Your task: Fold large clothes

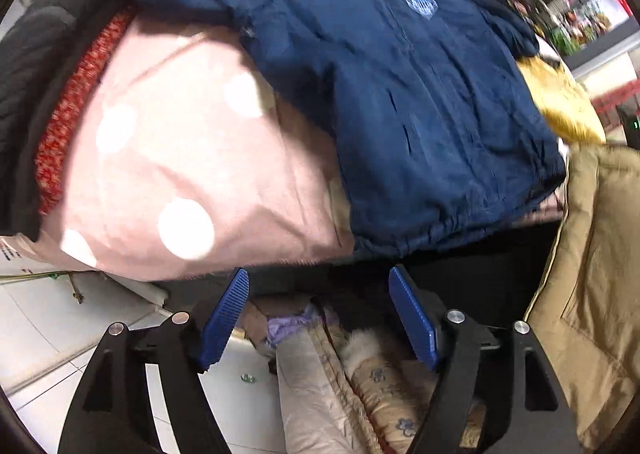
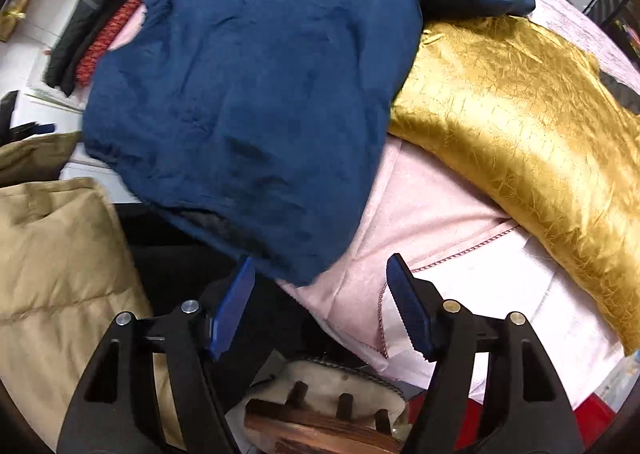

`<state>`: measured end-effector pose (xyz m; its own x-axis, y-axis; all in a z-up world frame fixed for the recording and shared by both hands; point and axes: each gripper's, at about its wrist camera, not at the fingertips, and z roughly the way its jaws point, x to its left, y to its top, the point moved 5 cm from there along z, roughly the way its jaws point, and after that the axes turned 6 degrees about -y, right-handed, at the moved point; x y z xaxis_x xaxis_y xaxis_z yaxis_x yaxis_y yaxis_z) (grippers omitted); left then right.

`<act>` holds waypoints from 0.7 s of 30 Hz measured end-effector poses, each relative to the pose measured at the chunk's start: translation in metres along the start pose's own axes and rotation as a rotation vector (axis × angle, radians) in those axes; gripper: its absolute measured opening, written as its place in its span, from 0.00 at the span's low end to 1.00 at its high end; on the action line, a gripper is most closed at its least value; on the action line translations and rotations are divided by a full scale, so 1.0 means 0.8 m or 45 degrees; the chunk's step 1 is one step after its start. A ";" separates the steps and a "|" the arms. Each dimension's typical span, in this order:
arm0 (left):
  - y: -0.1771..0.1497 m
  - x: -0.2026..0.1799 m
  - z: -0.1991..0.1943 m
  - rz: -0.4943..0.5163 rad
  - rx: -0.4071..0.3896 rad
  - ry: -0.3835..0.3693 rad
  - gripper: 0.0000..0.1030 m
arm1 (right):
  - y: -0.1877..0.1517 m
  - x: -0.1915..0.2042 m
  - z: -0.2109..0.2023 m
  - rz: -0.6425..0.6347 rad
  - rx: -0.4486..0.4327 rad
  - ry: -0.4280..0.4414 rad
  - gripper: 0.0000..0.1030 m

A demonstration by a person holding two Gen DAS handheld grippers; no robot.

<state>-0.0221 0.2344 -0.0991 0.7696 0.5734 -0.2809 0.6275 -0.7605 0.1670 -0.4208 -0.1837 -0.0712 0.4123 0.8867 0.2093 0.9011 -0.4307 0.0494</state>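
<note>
Jacket, big and dark blue, lies spread out flat ahead of both claws, with a small light blue patch on its chest at the far end. The left claw has its two blue pads wide apart and holds nothing; the jacket's gathered bottom edge is just ahead of its tips and a little to the right, not touching them. To the left of this claw and ahead sits a pink cover with white dots, and the jacket lies on top of it. Past the pink cover, far to the left, there is a red knit thing and a black coat. To the right of the left claw hangs a tan puffy coat. Below the claw, more folded cloth lies in a pile, but it is too blurry to tell what each piece is. The right claw is wide apart too and empty. The jacket's bottom corner sits right ahead, near the left pad's tip. To the right of this claw and ahead lies a shiny gold cloth on pale pink bedding. The tan coat is off to its left.
</note>
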 end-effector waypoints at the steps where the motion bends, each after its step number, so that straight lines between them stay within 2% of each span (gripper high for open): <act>1: 0.007 0.002 -0.001 -0.026 -0.033 -0.011 0.72 | 0.005 -0.002 -0.001 0.041 -0.028 0.005 0.68; 3: 0.028 0.000 0.008 -0.072 -0.075 -0.021 0.80 | 0.018 -0.022 -0.003 0.164 -0.101 -0.004 0.73; 4: 0.037 -0.003 0.018 -0.076 -0.076 -0.017 0.80 | 0.026 -0.032 0.006 0.247 -0.126 0.012 0.75; 7: 0.067 -0.011 0.066 -0.116 -0.059 0.023 0.81 | 0.041 -0.047 0.057 0.370 -0.113 0.014 0.75; 8: 0.071 -0.013 0.079 -0.151 -0.061 0.001 0.81 | 0.041 -0.051 0.080 0.415 -0.069 0.031 0.75; 9: 0.076 -0.018 0.096 -0.208 -0.052 -0.082 0.81 | 0.039 -0.051 0.107 0.488 0.001 0.091 0.75; 10: 0.078 -0.024 0.106 -0.240 -0.047 -0.154 0.81 | 0.037 -0.048 0.118 0.529 0.023 0.145 0.74; 12: 0.080 -0.043 0.122 -0.263 -0.065 -0.264 0.80 | 0.029 -0.040 0.143 0.614 0.060 0.269 0.61; 13: 0.079 -0.050 0.128 -0.249 -0.061 -0.250 0.78 | 0.025 -0.035 0.147 0.630 0.073 0.287 0.36; 14: 0.075 -0.057 0.140 -0.210 -0.025 -0.208 0.56 | 0.022 -0.033 0.148 0.648 0.072 0.304 0.20; 15: 0.070 -0.064 0.154 -0.162 0.053 -0.176 0.23 | 0.020 -0.032 0.142 0.656 0.056 0.318 0.19; 16: 0.066 -0.066 0.157 -0.156 0.082 -0.174 0.18 | 0.015 -0.025 0.135 0.653 0.029 0.334 0.16; 18: 0.061 -0.069 0.147 -0.088 0.092 -0.160 0.15 | 0.009 -0.017 0.114 0.603 0.005 0.336 0.14; 21: 0.051 -0.066 0.128 -0.004 0.120 -0.130 0.14 | 0.001 -0.001 0.100 0.454 0.047 0.245 0.12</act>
<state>-0.0493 0.1420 -0.1746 0.7486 0.5455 -0.3770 0.6124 -0.7867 0.0779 -0.4101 -0.1710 -0.1491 0.6703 0.6339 0.3859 0.7121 -0.6958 -0.0937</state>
